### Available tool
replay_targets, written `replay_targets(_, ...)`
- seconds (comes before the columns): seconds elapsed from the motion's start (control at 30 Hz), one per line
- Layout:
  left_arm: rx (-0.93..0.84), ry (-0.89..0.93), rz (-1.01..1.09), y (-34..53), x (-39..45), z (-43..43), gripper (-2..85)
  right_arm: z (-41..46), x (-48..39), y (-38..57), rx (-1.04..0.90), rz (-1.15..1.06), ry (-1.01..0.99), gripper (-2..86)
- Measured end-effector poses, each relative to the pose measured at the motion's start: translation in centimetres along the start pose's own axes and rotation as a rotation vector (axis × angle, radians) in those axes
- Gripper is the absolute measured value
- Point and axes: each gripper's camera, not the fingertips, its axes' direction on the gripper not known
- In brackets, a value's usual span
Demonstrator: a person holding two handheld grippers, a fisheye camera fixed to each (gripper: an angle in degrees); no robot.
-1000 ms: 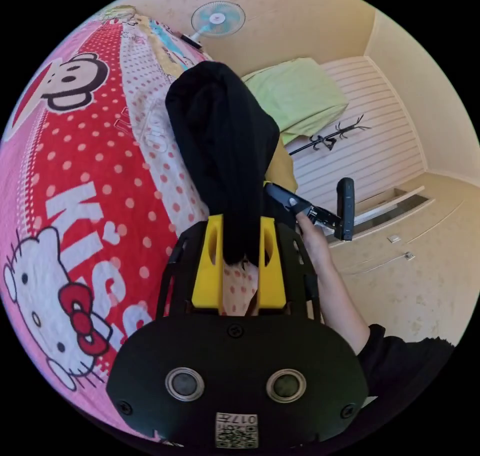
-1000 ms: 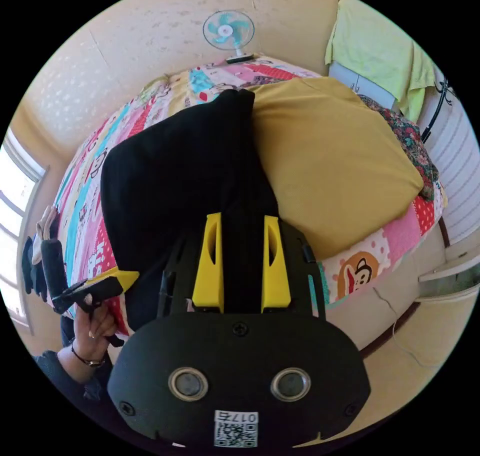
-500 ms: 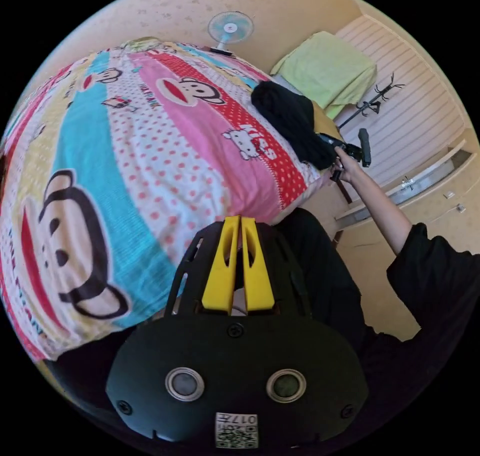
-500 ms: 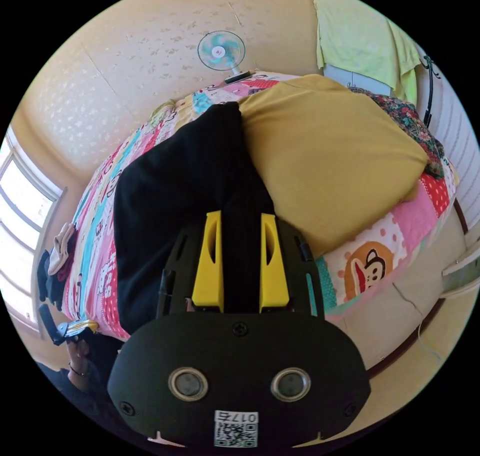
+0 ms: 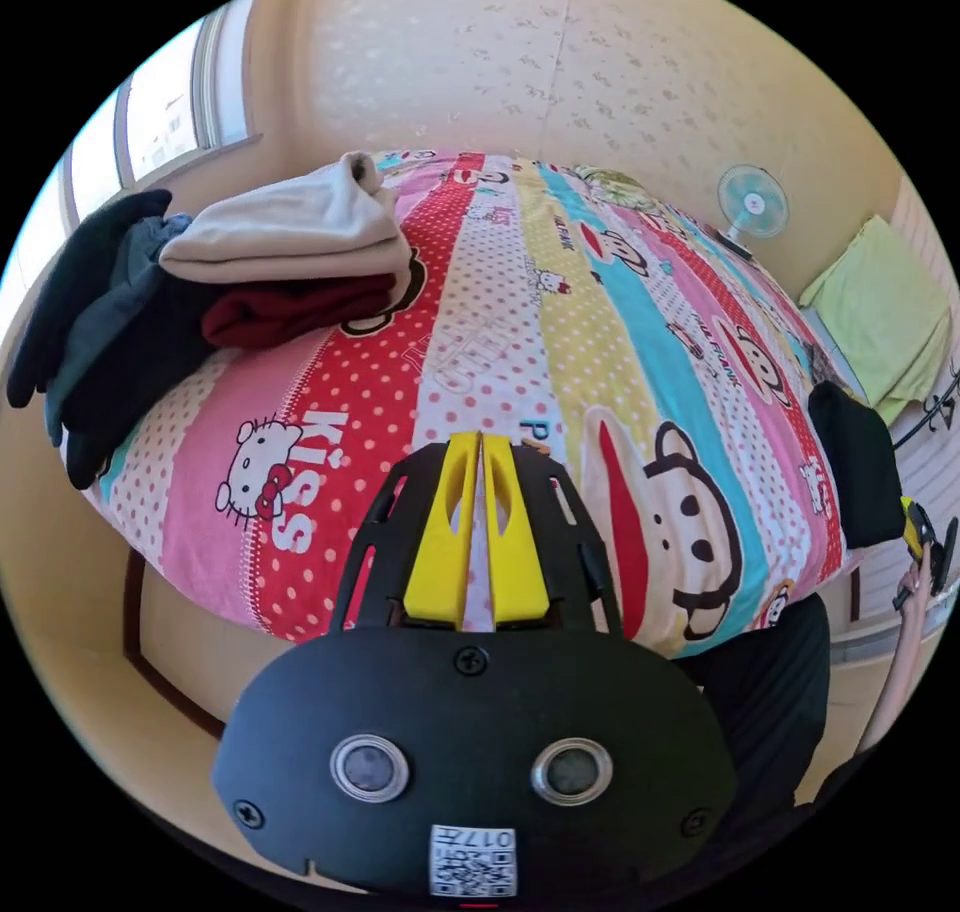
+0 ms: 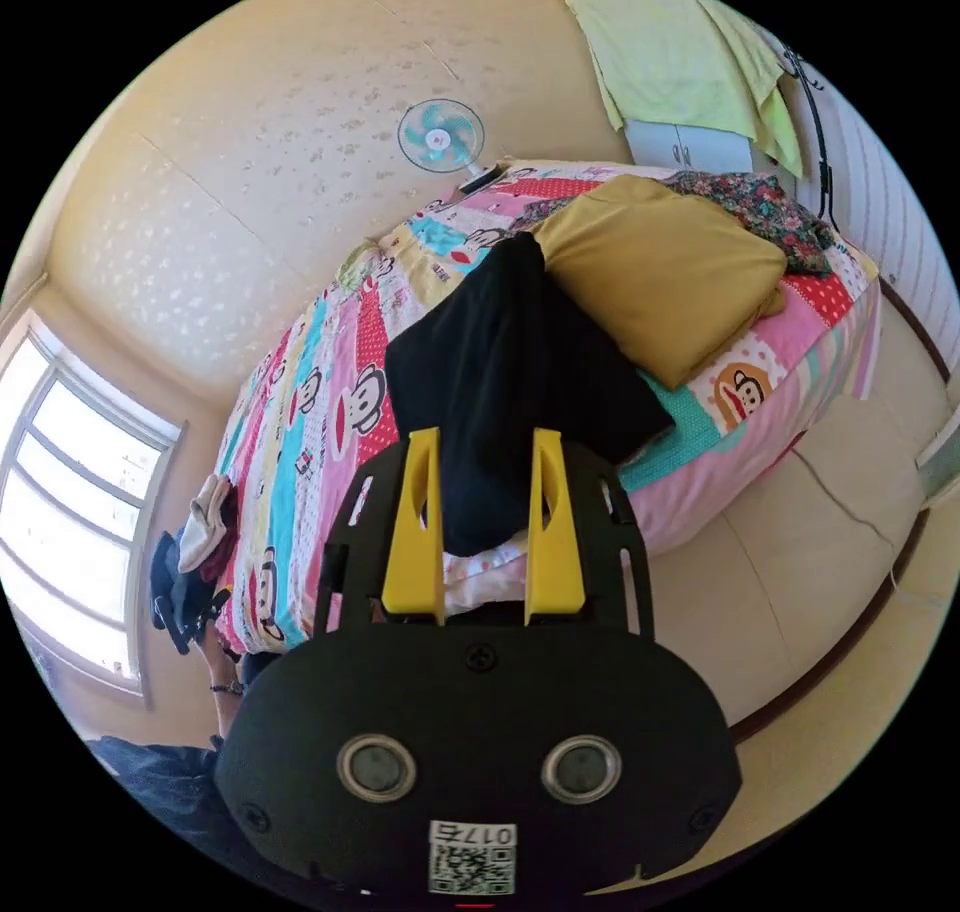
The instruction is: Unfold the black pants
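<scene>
**Left gripper off the pants**

Your left gripper (image 5: 478,452) has let go of the black pants (image 6: 510,372) and swung away, jaws together over the bedspread (image 5: 600,352); the pants lie beside the mustard cushion (image 6: 660,267); your right gripper (image 6: 484,452) stands apart around their near edge.

Pants (image 6: 515,372) lie on bed (image 6: 330,382), touching cushion (image 6: 660,272). Clothes pile (image 5: 250,272) at bed's opposite corner. Fan (image 6: 440,137) behind bed.
</scene>
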Motion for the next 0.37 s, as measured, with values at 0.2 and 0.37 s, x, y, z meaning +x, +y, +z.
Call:
replay_targets(0.2, 0.073, 0.063, 0.03, 0.9, -0.4, 0.3, -1.0, 3.3, -12.4, 4.7, 0.004, -0.244, 0.28, 18.9)
replay_targets(0.37, 0.077, 0.082, 0.048, -1.2, 0.0, -0.4, -1.0, 12.3, -25.7, 7.6, 0.167, -0.478, 0.388, 14.8)
